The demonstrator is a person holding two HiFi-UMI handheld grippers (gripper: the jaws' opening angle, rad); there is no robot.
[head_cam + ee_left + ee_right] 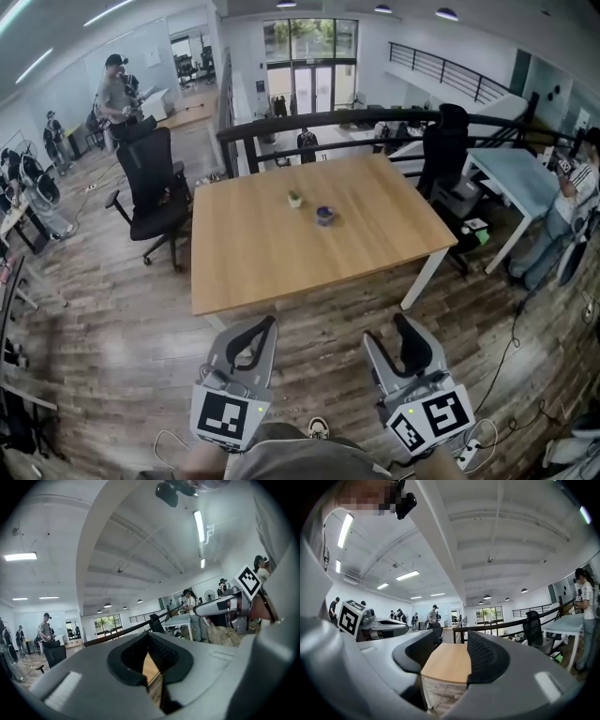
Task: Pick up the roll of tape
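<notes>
The roll of tape (324, 216) is small and bluish and lies near the middle of the wooden table (253, 253), in the head view only. My left gripper (270, 322) is held low over the floor, well short of the table's near edge. Its tips touch and nothing is between its fingers; in the left gripper view my left gripper (147, 637) shows only a slit of table (151, 667). My right gripper (389, 328) is also short of the table. It stands open and empty; in the right gripper view my right gripper (450, 644) frames the table top (447, 663).
A small pale object (294, 199) sits just left of the tape. A black office chair (150, 187) stands at the table's left, a dark railing (328, 120) behind it, and another chair (444, 141) and a light table (516, 173) to the right. Cables (511, 352) lie on the floor.
</notes>
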